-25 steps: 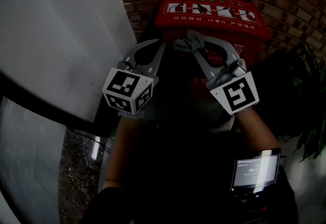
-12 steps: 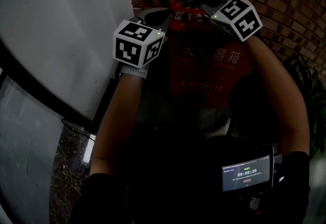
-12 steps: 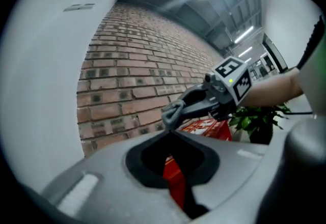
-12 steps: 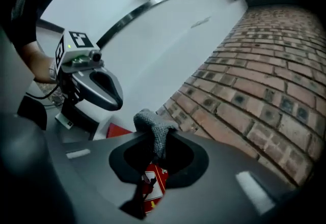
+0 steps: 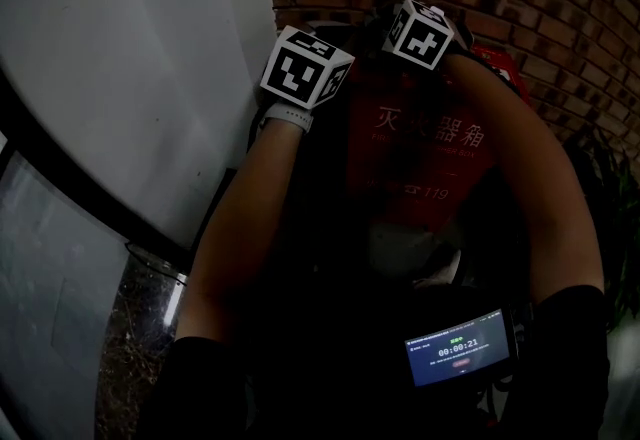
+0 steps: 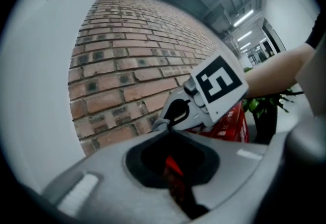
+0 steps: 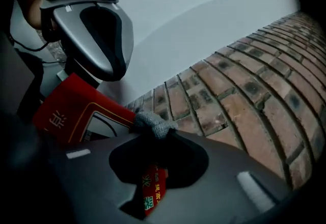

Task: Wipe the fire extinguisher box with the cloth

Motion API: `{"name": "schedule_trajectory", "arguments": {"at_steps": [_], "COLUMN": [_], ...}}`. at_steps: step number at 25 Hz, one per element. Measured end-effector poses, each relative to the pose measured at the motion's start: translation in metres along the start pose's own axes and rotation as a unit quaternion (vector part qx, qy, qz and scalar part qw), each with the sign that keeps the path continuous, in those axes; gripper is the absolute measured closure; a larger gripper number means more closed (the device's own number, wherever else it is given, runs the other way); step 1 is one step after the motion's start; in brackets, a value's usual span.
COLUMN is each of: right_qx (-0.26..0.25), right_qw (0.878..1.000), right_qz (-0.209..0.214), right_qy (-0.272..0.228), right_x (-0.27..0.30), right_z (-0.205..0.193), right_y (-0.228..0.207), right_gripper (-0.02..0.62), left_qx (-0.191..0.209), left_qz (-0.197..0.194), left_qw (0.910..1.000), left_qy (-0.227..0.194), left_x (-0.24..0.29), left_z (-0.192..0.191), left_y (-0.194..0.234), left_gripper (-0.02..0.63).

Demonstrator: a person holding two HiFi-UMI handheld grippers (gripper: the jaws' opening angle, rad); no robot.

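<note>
The right hand-held gripper is clenched on a small grey fuzzy cloth. The cloth bunches up at the tips of its jaws. It sits at the far top edge of the big red fire extinguisher box with white letters, close to the brown brick wall. I cannot tell if the cloth touches the box.

The left hand-held gripper is clenched too, with its jaws together and nothing between them. It is just left of the right one, up by the left side of the box top.

The red box stands against the brick wall. A smooth white wall is on its left. A green leafy plant is on its right. Both arms reach far out over the front of the box. A small lit screen glows near the person, low on the right.
</note>
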State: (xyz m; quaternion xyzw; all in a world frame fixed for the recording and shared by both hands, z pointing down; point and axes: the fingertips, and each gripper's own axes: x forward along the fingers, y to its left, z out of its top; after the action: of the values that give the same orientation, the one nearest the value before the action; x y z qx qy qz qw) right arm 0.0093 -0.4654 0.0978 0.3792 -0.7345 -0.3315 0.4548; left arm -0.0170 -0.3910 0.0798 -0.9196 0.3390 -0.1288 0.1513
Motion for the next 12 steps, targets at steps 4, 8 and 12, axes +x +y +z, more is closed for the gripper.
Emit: {"name": "schedule_trajectory", "arguments": {"at_steps": [4, 8, 12], "right_qx": [-0.022, -0.051, -0.039], "right_qw": [1.0, 0.998, 0.996], "right_qz": [0.011, 0.024, 0.042], "right_qy": [0.017, 0.042, 0.063], "right_x": [0.014, 0.028, 0.034], "right_z": [-0.003, -0.015, -0.031], "right_y": [0.0, 0.0, 0.002], "right_gripper": [0.555, 0.555, 0.56], "left_qx": [-0.003, 0.011, 0.018], "left_qz": [-0.001, -0.003, -0.004], "left_qw": [0.9999, 0.9997, 0.9993], "left_qy": [0.011, 0.023, 0.033], "left_x": [0.008, 0.014, 0.017], "left_z": [-0.009, -0.017, -0.019], "left_y": [0.008, 0.01, 0.006], "left_gripper": [0.603, 0.603, 0.603]}}
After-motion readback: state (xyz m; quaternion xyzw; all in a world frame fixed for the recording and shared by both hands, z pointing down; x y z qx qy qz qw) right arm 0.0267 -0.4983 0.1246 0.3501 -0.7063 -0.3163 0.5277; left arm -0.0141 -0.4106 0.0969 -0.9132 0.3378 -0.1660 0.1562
